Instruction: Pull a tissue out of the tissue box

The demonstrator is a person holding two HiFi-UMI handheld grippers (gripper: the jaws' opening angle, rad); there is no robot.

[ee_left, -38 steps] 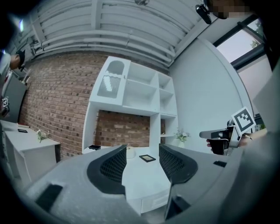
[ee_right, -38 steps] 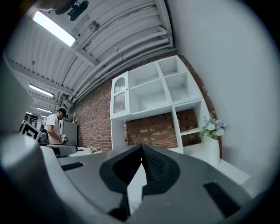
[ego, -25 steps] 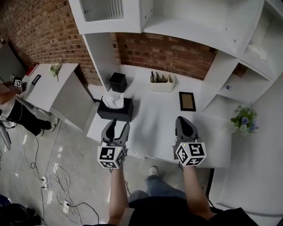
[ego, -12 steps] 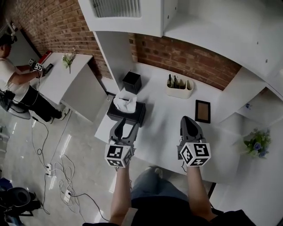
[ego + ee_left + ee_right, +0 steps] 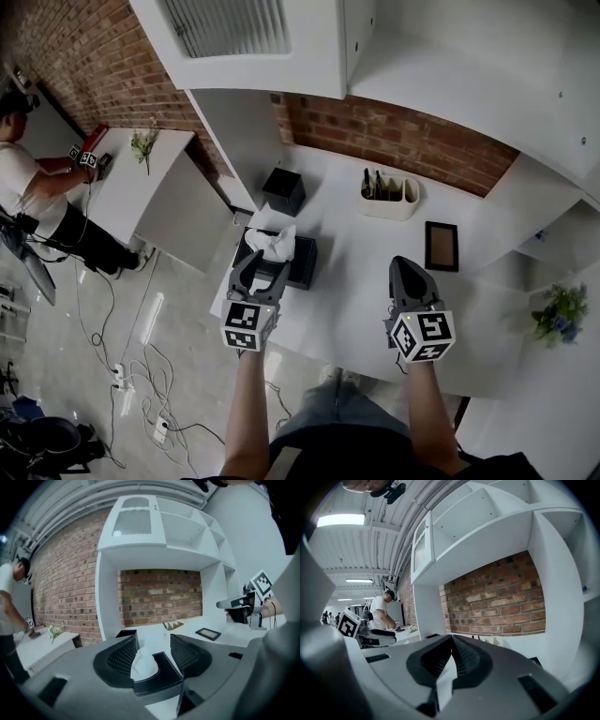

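The left hand-held gripper has been carried forward over the last second, from short of the tissue box up to its near end. Its jaws are kept spread, and in the left gripper view the tissue is framed between them, standing up from the slot in the box. Nothing is grasped yet, and no contact with the tissue can be made out. The box lies at the left front of the white bench, with the tissue bunched at its top. The right hand-held gripper has been left clenched and empty over the bench, well apart from the box. The approach is judged nearly done, with closing on the tissue and pulling upward still to follow.
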